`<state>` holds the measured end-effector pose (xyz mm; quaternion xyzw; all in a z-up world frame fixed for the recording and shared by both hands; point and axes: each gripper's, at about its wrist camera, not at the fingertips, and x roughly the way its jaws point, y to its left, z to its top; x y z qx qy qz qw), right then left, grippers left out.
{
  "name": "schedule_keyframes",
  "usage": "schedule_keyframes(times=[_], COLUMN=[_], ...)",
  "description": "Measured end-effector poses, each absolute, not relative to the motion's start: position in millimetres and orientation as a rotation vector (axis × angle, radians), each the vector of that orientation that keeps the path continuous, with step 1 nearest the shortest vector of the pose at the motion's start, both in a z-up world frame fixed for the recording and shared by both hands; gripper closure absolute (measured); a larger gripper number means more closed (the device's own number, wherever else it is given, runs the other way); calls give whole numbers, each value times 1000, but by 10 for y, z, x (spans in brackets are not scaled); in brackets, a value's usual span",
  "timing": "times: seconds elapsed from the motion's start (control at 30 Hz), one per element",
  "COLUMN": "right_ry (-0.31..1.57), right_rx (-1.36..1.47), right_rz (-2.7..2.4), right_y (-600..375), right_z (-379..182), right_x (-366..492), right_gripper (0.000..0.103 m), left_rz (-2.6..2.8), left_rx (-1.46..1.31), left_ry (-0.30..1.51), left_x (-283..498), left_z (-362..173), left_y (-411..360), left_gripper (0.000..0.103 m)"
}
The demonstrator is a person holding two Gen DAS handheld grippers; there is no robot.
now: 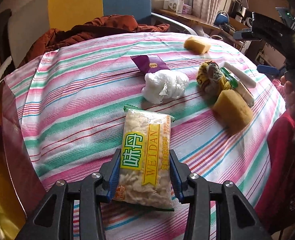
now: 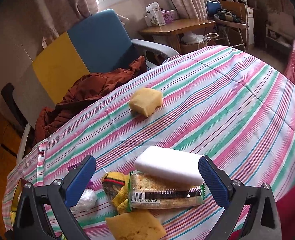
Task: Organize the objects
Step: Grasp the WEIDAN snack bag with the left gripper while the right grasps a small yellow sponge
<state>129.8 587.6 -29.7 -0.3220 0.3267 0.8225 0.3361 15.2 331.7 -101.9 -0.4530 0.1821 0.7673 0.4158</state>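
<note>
Snack pack (image 1: 145, 158) held lengthwise between the narrowed left gripper (image 1: 145, 172), long axis pointing away; right gripper (image 2: 147, 180) pitched down, wide, empty, over the pile.

The left claw (image 1: 145, 172) grips a clear snack packet (image 1: 145, 158) by its sides above the striped cloth (image 1: 77, 120) on the counter — beyond lie a crumpled white bag (image 1: 165, 87), a purple wrapper (image 1: 149, 65) and two yellow sponges (image 1: 234, 114) — one nearer, one far back.
</note>
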Motion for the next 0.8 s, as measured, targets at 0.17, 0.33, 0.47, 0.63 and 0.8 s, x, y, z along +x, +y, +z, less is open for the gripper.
schedule_keyframes(times=[0.17, 0.33, 0.47, 0.63, 0.8], right_ry=[739, 487, 346, 250, 219], right_rx=[-973, -1147, -1279, -1399, -1515], right_rz=[2215, 2224, 2179, 2144, 2084], right_y=[6019, 6352, 6654, 6908, 7015], right_z=[-243, -325, -490, -644, -854], right_x=[963, 499, 169, -172, -400], right_gripper=[0, 0, 1, 1, 26], left_rz=[1923, 1919, 1918, 1911, 1905], left_rx=[-1130, -1143, -1152, -1160, -1171], left_ry=[457, 428, 408, 393, 360], left_x=[166, 133, 106, 78, 56], left_z=[-1022, -1022, -1019, -1020, -1022], left_y=[3313, 3295, 3286, 3285, 3269], left_gripper=[59, 59, 58, 58, 58])
